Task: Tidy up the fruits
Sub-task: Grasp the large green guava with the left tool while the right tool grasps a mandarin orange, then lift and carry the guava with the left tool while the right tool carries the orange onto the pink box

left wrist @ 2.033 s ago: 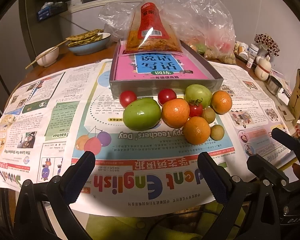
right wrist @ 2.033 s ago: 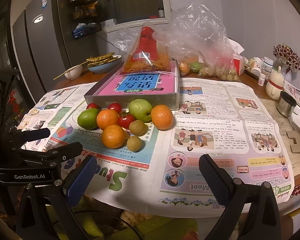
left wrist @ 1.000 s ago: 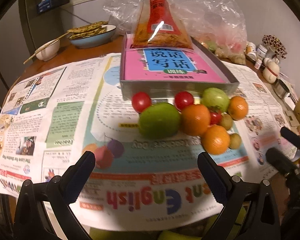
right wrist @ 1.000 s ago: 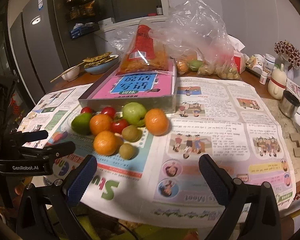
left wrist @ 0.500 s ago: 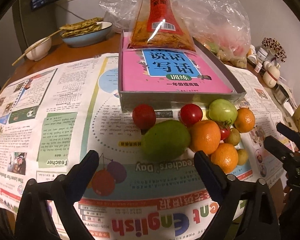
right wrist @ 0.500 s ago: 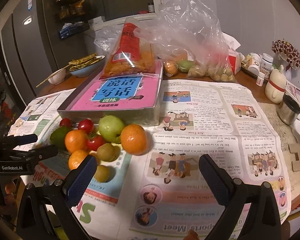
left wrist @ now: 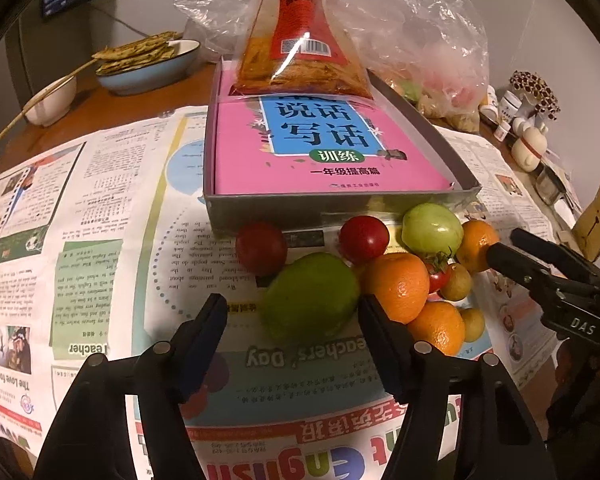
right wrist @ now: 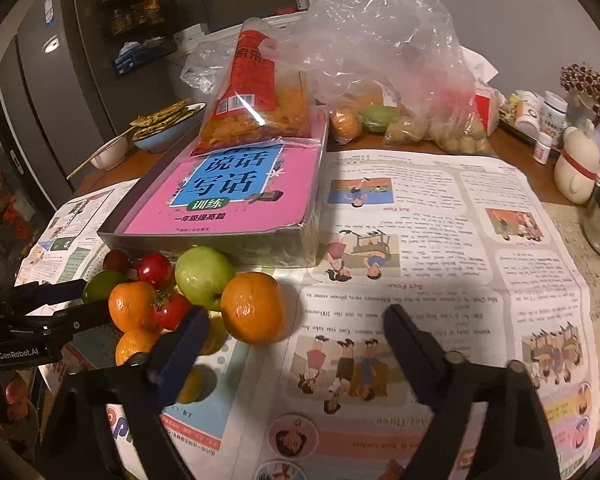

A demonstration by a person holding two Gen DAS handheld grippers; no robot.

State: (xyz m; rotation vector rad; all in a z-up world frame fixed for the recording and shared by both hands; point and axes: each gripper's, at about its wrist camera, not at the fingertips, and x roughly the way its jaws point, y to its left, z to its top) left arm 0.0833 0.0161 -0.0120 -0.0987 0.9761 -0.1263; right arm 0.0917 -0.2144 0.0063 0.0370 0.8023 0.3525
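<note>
A table (right wrist: 512, 152) covered with newspaper (left wrist: 112, 216) serves as the work surface, with a refrigerator (right wrist: 60, 92) behind it. The fruit sits in one tight cluster on the newspaper, just in front of a shallow grey box (left wrist: 332, 212). The left gripper (left wrist: 292, 320) is spread wide around the large green fruit (left wrist: 312, 296), its fingers flanking the fruit but not yet pressing it. The right gripper (right wrist: 296, 320) is also wide, holding nothing, with the nearest orange (right wrist: 252, 306) between its fingers. Risk: the round pieces touch one another, so closing on one is likely to nudge its neighbours, including the tomato (left wrist: 260, 248) and the middle orange (left wrist: 396, 286), and set them rolling toward the table edge. Containers: the box holds a pink book (left wrist: 320, 148) and a snack bag (left wrist: 300, 44); the clear plastic bag (right wrist: 400, 72) holds more produce; the blue bowl (left wrist: 148, 72) holds flatbread.
</note>
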